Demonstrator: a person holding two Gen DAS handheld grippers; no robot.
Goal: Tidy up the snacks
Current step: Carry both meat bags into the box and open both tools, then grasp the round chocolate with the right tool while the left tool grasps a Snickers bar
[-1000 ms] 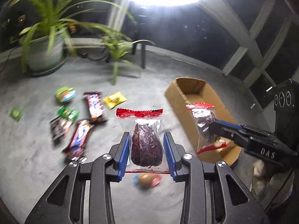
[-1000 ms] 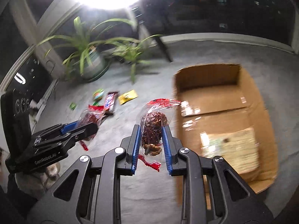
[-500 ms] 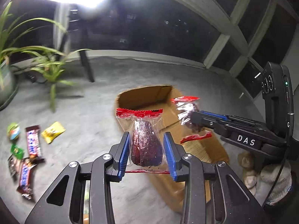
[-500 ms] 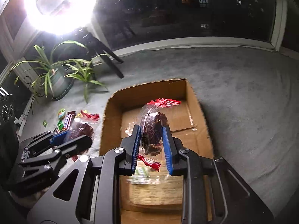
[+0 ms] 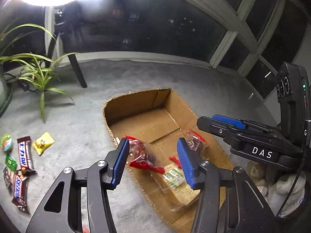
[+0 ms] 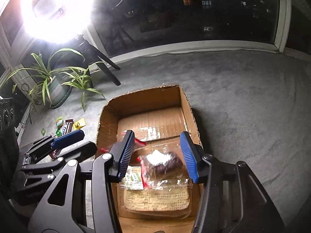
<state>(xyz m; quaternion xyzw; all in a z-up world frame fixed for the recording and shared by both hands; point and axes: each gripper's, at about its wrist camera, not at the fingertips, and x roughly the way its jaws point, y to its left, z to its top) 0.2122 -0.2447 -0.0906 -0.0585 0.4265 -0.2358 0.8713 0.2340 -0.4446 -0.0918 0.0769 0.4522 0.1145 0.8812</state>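
Note:
An open cardboard box [image 5: 140, 104] [image 6: 143, 101] sits on the grey carpet. My left gripper [image 5: 153, 161] is open above its near left edge; a clear, red-edged packet of dark snack [image 5: 143, 156] is dropping between the fingers into the box. My right gripper [image 6: 157, 155] is open over the box; a second such packet [image 6: 163, 163] [image 5: 194, 141] lies loose below it on a flat clear bag with a printed label [image 6: 155, 198] [image 5: 178, 182]. The right gripper shows in the left wrist view [image 5: 223, 124], the left one in the right wrist view [image 6: 66, 139].
Several loose snacks lie on the carpet left of the box: chocolate bars [image 5: 24, 153], a yellow sachet [image 5: 43, 142], green pieces [image 5: 10, 161]. Potted plants [image 6: 56, 81] and a tripod leg [image 5: 77, 71] stand behind by the window. White sacks [image 5: 287, 192] sit at right.
Both grippers have opened and let go of their snack packets over the box. The packets have dropped into it. Both grippers moved closer over the box.

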